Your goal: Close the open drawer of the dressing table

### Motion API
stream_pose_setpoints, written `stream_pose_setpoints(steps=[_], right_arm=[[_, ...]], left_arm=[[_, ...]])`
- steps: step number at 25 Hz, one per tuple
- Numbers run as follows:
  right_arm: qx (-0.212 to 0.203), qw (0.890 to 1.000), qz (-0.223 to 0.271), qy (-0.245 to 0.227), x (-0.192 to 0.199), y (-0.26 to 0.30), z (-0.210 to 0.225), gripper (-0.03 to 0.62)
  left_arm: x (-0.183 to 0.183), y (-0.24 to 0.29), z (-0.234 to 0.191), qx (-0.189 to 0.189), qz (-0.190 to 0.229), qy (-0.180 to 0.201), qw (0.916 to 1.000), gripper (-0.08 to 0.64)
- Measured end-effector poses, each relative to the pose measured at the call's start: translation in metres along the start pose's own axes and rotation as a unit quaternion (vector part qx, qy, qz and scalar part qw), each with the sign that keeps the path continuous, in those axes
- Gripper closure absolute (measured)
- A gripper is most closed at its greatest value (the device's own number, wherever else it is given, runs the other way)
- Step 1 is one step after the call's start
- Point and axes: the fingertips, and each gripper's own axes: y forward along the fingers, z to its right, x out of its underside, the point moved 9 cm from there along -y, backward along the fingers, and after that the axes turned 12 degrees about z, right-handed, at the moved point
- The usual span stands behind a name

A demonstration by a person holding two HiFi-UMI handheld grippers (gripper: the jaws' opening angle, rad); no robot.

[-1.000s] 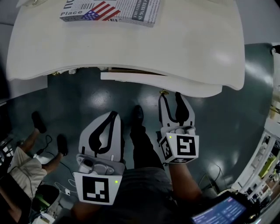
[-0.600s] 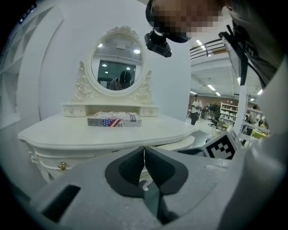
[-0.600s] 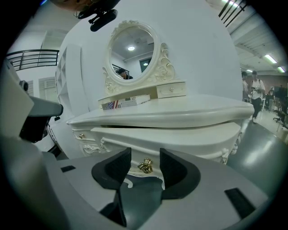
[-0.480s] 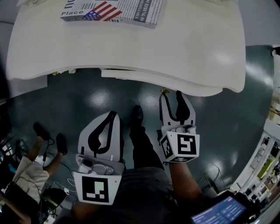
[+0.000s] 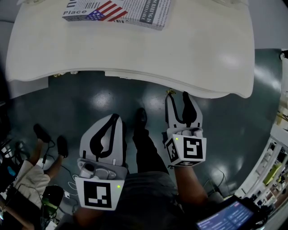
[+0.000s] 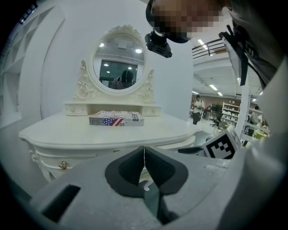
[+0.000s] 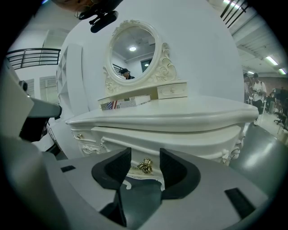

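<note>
Jaws of your right gripper (image 7: 145, 157) stand apart around the gold knob (image 7: 145, 166) of the drawer (image 7: 193, 143), tucked under the white tabletop (image 5: 135, 45). Your left gripper (image 6: 144, 150) is closed on nothing. A printed box (image 5: 119, 10) lies on top, with dark glossy floor (image 5: 90, 94) below.

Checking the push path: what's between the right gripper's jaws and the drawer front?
Right gripper view: only the gold knob, sitting between the open jaws of the right gripper and touching neither. Nothing else lies before the drawer front.

Grey left tool (image 5: 114, 118) and right tool (image 5: 177, 97) carry black-and-white marker cubes (image 5: 100, 194).
</note>
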Motion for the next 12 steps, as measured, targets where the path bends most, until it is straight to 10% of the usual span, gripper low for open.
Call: stream_pose_setpoints(steps=[12], right_arm=[[-0.005, 1.000, 0.005, -0.002, -0.0028, 0.0091, 0.0033, 0.408]], left_arm=[[0.0005, 0.0034, -0.0010, -0.008, 0.000, -0.002, 1.0000, 0.543]])
